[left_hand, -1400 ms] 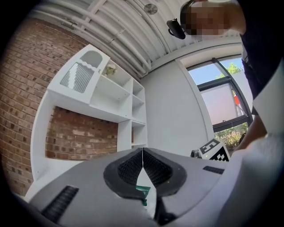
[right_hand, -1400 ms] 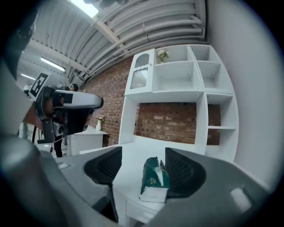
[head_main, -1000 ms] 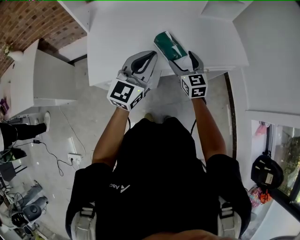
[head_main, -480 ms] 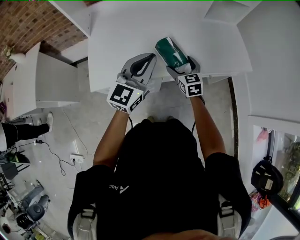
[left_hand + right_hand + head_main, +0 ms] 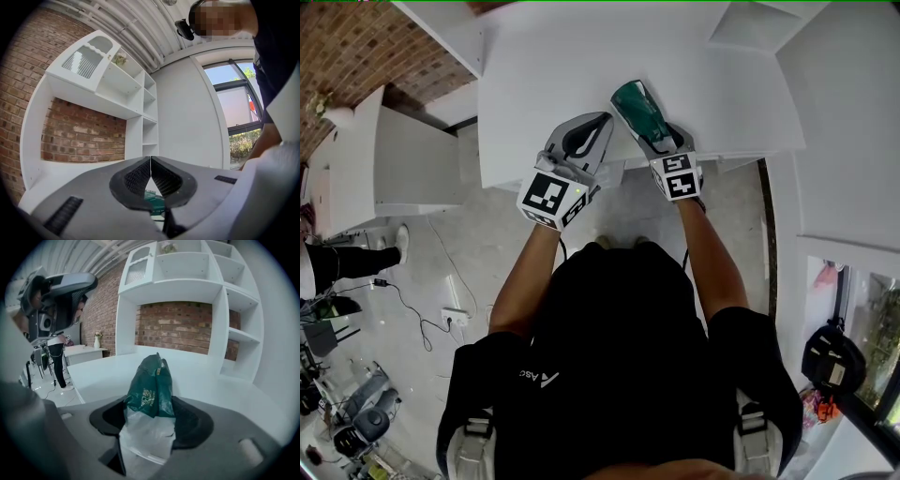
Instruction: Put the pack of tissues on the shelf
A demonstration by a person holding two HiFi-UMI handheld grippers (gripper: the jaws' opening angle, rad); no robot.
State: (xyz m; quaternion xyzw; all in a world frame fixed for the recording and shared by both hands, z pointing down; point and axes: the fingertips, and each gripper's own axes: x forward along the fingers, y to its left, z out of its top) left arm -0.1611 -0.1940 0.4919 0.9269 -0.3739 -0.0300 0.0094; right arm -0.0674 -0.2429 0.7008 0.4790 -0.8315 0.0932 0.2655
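The pack of tissues (image 5: 637, 111), green plastic with a white lower end, stands up between the jaws of my right gripper (image 5: 653, 137) over the white table (image 5: 534, 66). In the right gripper view the pack (image 5: 151, 387) fills the gap of the right gripper (image 5: 151, 408); its jaws are closing and the black pads press its sides. My left gripper (image 5: 587, 131) hovers just left of it, shut with nothing held. In the left gripper view the left gripper (image 5: 150, 163) has its pads meeting at a thin line.
A white shelf unit (image 5: 190, 284) with open compartments stands against a brick wall beyond the table; it also shows in the left gripper view as the shelf unit (image 5: 115, 77). A second white desk (image 5: 384, 159) is at left, with cables and gear on the floor.
The right gripper's jaws have drawn in on the pack, which now looks narrower and more upright. Both grippers have shifted slightly; the left one stays shut.
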